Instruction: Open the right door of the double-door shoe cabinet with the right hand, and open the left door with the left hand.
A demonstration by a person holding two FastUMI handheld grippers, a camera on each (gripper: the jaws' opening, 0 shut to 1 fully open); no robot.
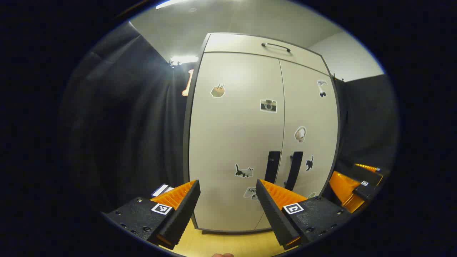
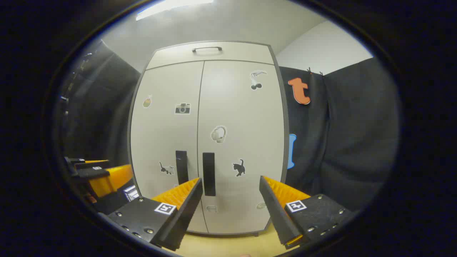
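The double-door shoe cabinet (image 1: 250, 142) stands upright on the pale wood floor (image 1: 228, 244) against the black cloth wall, and both of its doors are shut flush, so nothing inside can be seen. In the left gripper view, the left gripper (image 1: 227, 189) hangs in front of the left door (image 1: 232, 142), well apart from it, with its two fingers spread wide and nothing between them; the left door handle (image 1: 272, 167), a dark vertical bar just beside the centre seam, sits above and a little to the right of the gripper's right finger. The right door handle (image 1: 294, 170) stands just across the seam from it on the right door (image 1: 309, 135). In the right gripper view, the right gripper (image 2: 230, 187) also faces the cabinet with its fingers wide apart and empty, short of the door; the right door handle (image 2: 209, 174) lies just above its left finger, nearer to that finger than to the other. The left gripper (image 2: 103, 176) shows at the left edge of that view, off to the side of the cabinet. A drawer front with a curved handle (image 2: 207, 49) runs across the top of the cabinet, and small stickers, among them a camera (image 2: 182, 108) and a black cat (image 2: 239, 167), dot both doors.
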